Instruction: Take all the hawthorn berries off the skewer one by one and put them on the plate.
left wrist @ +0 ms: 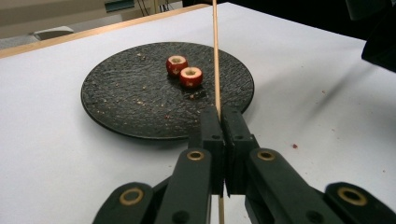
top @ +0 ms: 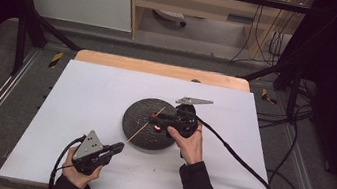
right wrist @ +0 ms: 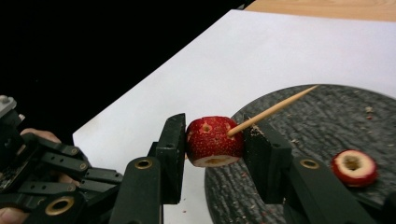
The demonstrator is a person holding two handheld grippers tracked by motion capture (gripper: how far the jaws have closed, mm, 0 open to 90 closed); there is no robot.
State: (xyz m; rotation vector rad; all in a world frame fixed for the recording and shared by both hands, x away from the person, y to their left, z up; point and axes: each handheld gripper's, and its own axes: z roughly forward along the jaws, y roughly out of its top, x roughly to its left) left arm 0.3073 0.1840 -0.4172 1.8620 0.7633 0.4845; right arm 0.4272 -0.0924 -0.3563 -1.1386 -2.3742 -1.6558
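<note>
A round black plate (top: 135, 115) lies mid-table on a white sheet. My left gripper (top: 117, 148) sits in front of it, shut on a thin wooden skewer (top: 144, 126) that slants up over the plate. In the left gripper view the jaws (left wrist: 219, 116) clamp the skewer (left wrist: 215, 56), with two cored red fruits (left wrist: 177, 64) (left wrist: 191, 77) on the plate (left wrist: 130, 98) beyond. My right gripper (right wrist: 217, 128) is shut on a cored red fruit (right wrist: 212, 142). The skewer (right wrist: 275, 108) juts from the fruit's side; whether it pierces it I cannot tell. Another fruit (right wrist: 354, 167) rests on the plate (right wrist: 327, 126).
The white sheet (top: 96, 89) covers a wooden table whose back edge (top: 160, 68) shows. The right gripper's cable (top: 243, 158) trails off to the right. Black frame legs (top: 23, 37) stand at the far corners. Crumbs are scattered on the plate.
</note>
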